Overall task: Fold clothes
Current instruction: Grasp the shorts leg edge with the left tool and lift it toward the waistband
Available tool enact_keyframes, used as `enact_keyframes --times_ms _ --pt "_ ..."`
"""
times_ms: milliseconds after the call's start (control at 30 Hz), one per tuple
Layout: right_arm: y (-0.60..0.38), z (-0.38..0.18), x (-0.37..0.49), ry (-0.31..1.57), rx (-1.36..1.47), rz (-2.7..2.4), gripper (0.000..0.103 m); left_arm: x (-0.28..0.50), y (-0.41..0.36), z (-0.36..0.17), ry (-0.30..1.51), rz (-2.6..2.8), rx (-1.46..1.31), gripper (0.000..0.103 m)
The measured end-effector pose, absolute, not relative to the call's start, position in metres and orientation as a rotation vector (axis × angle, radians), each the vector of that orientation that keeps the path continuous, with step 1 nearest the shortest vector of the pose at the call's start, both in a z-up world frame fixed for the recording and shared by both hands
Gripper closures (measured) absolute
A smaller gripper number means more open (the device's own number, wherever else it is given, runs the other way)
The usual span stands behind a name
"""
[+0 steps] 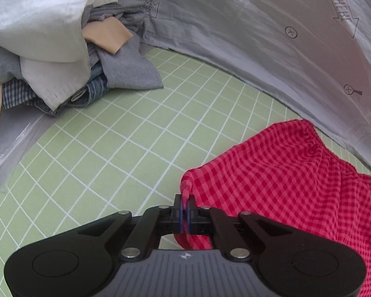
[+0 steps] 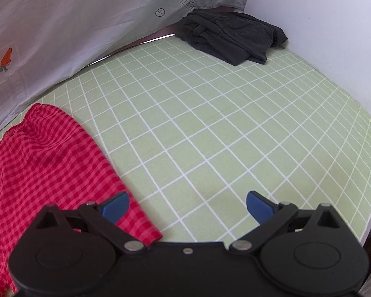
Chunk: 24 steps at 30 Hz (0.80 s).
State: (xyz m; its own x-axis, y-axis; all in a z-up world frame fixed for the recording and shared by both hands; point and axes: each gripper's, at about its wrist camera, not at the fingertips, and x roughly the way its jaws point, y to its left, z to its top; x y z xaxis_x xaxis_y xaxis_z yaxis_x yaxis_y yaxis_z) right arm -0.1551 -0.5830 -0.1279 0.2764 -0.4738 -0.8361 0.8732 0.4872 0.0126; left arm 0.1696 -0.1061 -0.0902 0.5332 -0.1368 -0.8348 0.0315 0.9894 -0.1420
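Red checked shorts (image 1: pixel 291 180) with an elastic waistband lie on the green grid mat (image 1: pixel 136 133), at the right of the left wrist view. My left gripper (image 1: pixel 184 206) is shut on a bunched corner of the shorts. In the right wrist view the shorts (image 2: pixel 42 163) lie at the left. My right gripper (image 2: pixel 188 204) is open and empty, its left fingertip over the shorts' edge, its right fingertip over the mat (image 2: pixel 210 128).
A pile of white, grey, tan and denim clothes (image 1: pixel 61 49) sits at the far left. A grey printed sheet (image 1: pixel 272 32) hangs along the back. A folded dark garment (image 2: pixel 232 34) lies at the far right by a white wall (image 2: pixel 334 24).
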Motion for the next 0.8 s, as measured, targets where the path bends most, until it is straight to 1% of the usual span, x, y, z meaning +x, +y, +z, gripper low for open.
enact_keyframes --times_ms 67,200,367,467,633,667,700,767,800 --pt "-0.582 -0.129 -0.162 0.885 0.547 -0.956 0.001 0.165 -0.113 -0.079 0.979 -0.125 -0.114 0.100" --pt "-0.582 -0.132 -0.176 0.892 0.570 -0.939 0.001 0.144 -0.150 -0.065 0.957 -0.207 -0.097 0.100" --pt "-0.590 -0.135 -0.191 0.924 0.563 -0.891 0.001 0.102 -0.218 -0.057 0.950 -0.327 -0.088 0.100" --pt "-0.598 -0.135 -0.201 0.941 0.517 -0.835 0.001 0.070 -0.269 -0.062 0.959 -0.408 -0.066 0.100" --pt "-0.623 -0.139 -0.221 0.972 0.457 -0.764 0.001 0.011 -0.350 -0.093 1.036 -0.516 -0.031 0.100" --pt "-0.629 -0.141 -0.224 0.976 0.447 -0.755 0.001 0.000 -0.362 -0.102 1.067 -0.521 -0.031 0.099" --pt "-0.635 -0.143 -0.226 0.982 0.441 -0.748 0.001 -0.009 -0.372 -0.109 1.102 -0.515 -0.029 0.095" --pt "-0.644 -0.147 -0.229 0.997 0.440 -0.735 0.001 -0.030 -0.382 -0.121 1.163 -0.514 -0.012 0.094" --pt "-0.648 -0.147 -0.230 0.998 0.438 -0.723 0.001 -0.036 -0.381 -0.122 1.171 -0.511 -0.005 0.092"
